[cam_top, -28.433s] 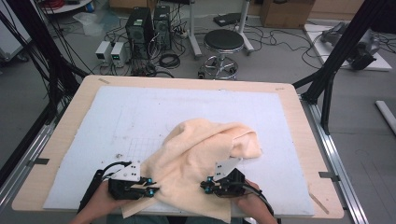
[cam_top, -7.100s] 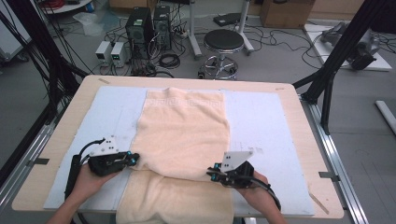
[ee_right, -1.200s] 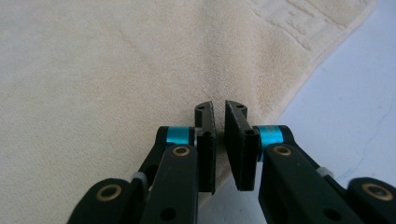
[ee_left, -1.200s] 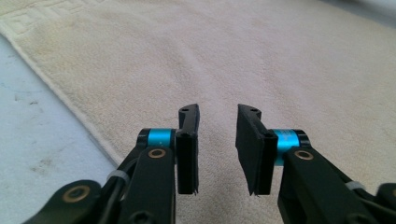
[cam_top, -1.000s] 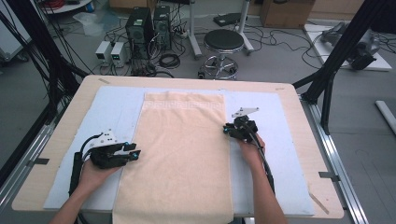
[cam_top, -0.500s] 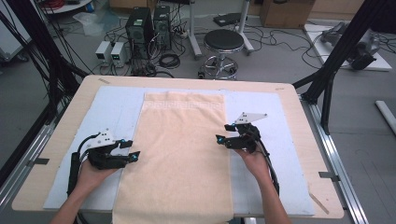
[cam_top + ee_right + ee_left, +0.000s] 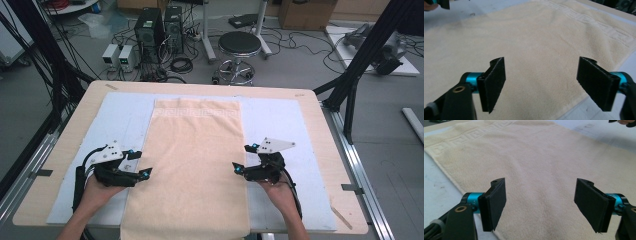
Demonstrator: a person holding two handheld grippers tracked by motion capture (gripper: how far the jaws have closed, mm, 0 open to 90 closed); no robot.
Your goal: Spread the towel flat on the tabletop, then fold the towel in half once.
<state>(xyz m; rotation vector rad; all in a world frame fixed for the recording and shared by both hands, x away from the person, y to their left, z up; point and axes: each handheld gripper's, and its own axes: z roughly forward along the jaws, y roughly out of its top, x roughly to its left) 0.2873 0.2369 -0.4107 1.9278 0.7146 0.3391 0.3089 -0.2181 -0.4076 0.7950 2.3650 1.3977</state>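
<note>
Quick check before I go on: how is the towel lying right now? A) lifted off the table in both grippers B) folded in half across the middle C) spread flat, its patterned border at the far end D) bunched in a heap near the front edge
C: the towel lies flat on the blue mat, its patterned border at the far end, and the left gripper and right gripper are open at its long edges.

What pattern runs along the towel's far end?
A woven Greek-key band on the cream towel, clearest in the left gripper view.
</note>
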